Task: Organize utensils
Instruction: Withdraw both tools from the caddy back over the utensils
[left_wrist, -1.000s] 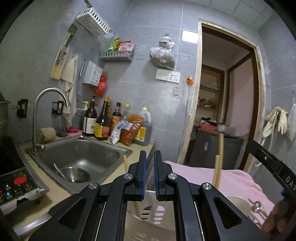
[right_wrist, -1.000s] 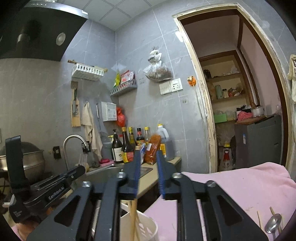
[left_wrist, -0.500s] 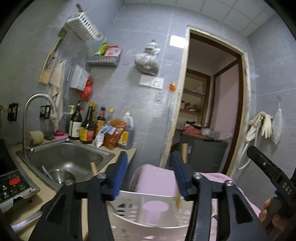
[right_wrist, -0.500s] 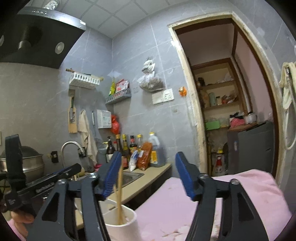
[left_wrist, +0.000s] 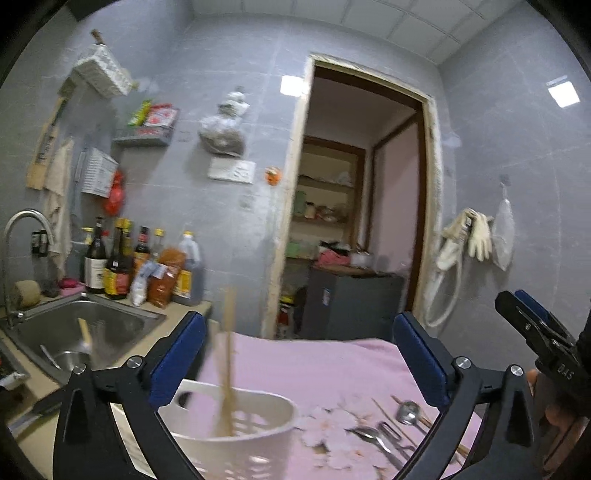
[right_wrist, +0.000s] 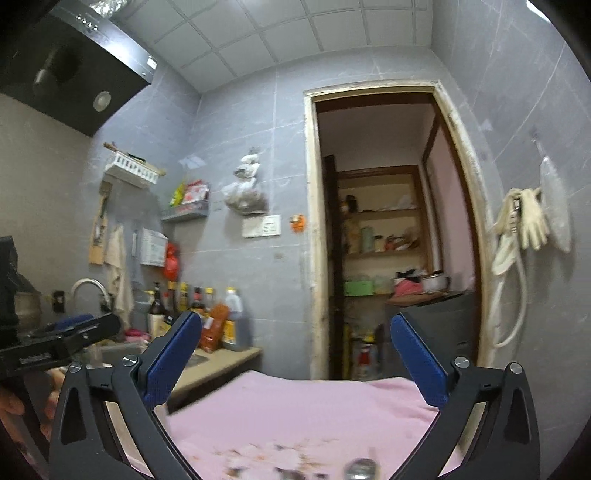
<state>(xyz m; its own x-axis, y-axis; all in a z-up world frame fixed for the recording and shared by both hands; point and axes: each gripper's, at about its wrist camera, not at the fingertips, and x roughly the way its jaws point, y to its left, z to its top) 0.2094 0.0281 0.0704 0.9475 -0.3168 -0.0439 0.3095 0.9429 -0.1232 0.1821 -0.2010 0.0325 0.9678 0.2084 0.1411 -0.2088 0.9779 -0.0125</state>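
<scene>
Left wrist view: the left gripper (left_wrist: 299, 354) has its jaws spread wide, holding nothing, above a white holder (left_wrist: 240, 428) with chopsticks (left_wrist: 229, 369) standing inside; spoons (left_wrist: 406, 411) lie on the pink cloth (left_wrist: 314, 362). Right wrist view: the right gripper (right_wrist: 295, 358) is equally wide, empty, over the cloth.

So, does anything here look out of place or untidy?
Yes. Spoons and loose chopsticks lie scattered on the pink cloth, outside the white holder. Only the chopsticks standing in it are sorted.

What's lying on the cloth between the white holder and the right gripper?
In the left wrist view, spoons and loose chopsticks lie on the pink cloth between the white holder and the right gripper.
</scene>
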